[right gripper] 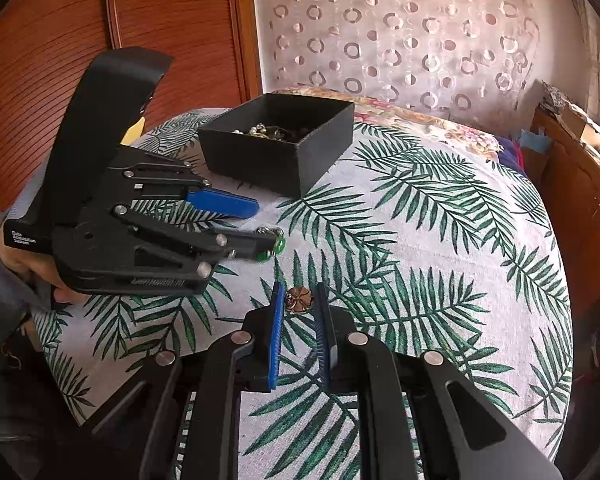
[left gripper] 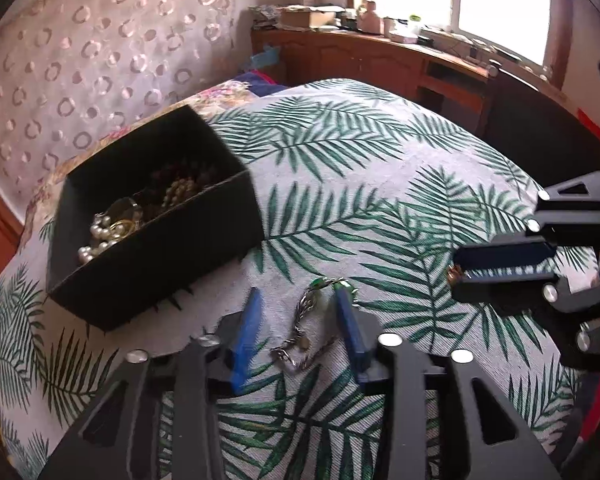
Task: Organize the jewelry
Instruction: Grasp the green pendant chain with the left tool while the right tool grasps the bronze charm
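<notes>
A black open box [left gripper: 156,236] [right gripper: 284,152] with pearls and other jewelry inside stands on the leaf-print cloth [left gripper: 380,184]. My left gripper [left gripper: 297,290] [right gripper: 262,226] is open just in front of the box. A silver chain with green stones [left gripper: 304,312] lies on the cloth between its blue fingers, and the green end [right gripper: 275,245] rests against one fingertip. To its right, my right gripper [right gripper: 300,287] [left gripper: 455,274] is shut on a small bronze flower-shaped piece [right gripper: 298,300] [left gripper: 454,273] at its fingertips, low over the cloth.
A floral cloth [right gripper: 420,120] lies behind the box, with a ring-patterned curtain [right gripper: 400,40] beyond it. A wooden cabinet [left gripper: 360,60] with clutter stands under a bright window. A slatted wooden door [right gripper: 40,80] is at the left. A hand in a grey sleeve [right gripper: 16,276] holds the left gripper.
</notes>
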The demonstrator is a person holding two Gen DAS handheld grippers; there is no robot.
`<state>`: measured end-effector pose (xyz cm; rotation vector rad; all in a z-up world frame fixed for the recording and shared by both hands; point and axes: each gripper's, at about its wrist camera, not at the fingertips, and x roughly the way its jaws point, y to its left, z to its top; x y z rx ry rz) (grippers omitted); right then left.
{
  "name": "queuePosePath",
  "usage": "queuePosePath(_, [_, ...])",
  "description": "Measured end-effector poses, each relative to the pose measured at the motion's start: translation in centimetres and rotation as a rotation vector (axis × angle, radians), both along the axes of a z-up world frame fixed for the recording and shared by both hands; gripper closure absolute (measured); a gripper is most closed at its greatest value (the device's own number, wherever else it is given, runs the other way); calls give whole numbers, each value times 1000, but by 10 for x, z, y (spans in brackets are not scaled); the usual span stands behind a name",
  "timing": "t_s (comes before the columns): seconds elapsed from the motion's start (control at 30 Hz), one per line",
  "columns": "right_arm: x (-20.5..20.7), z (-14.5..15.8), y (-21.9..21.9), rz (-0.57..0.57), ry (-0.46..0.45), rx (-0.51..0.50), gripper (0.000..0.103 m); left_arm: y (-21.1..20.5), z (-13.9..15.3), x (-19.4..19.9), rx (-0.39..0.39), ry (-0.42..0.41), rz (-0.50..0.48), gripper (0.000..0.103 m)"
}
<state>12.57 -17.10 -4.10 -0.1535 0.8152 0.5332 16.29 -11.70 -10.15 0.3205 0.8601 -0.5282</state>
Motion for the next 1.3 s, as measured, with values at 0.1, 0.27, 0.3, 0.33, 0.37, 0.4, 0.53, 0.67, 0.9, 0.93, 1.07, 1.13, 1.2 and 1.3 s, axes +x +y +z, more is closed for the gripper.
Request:
queuePosePath(0.1, [1,0,-4,-8,-2,3,87,-3,0,-4,1,5,-27,57])
queuePosePath(0.27, [2,2,-9,-21,-6,7,87,-3,1,-9,-8,7,-4,57])
queuePosePath(0.3, [1,2,-10,-23,-7,8,87,-3,1,-11,-13,2,4,57])
queuePosePath(0.33, [1,3,-11,-25,-8,10,87,-1,3,-14,-20,-6,13,57])
queuePosePath(0.37, [0,3,-12,-27,-9,10,87,1,4,-18,-34,-11,23,57])
queuePosePath(0.4, [0,3,-13,-29,-9,11,87,3,6,-20,-50,-10,27,59])
queuePosePath(0.53, [1,3,-18,-42,-8,16,87,-1,9,-26,-99,6,9,76])
queuePosePath(0.67, [0,4,-22,-50,-8,18,87,-11,5,-21,-126,39,-7,86])
queuePosePath(0.9, [1,4,-26,-59,-8,21,87,-22,-2,-12,-106,42,7,88])
queuePosePath(0.93, [1,3,-27,-60,-8,21,86,-23,-2,-12,-100,39,8,92])
queuePosePath(1.07, [2,3,-27,-59,-9,21,86,-21,-2,-14,-94,28,7,98])
queuePosePath(1.13, [2,3,-27,-57,-10,21,86,-16,1,-15,-110,25,16,98])
queuePosePath(1.2, [3,5,-25,-54,-13,21,87,-11,6,-17,-128,19,20,98])
queuePosePath(1.3, [3,9,-20,-47,-20,20,87,0,19,-19,-150,-5,34,98])
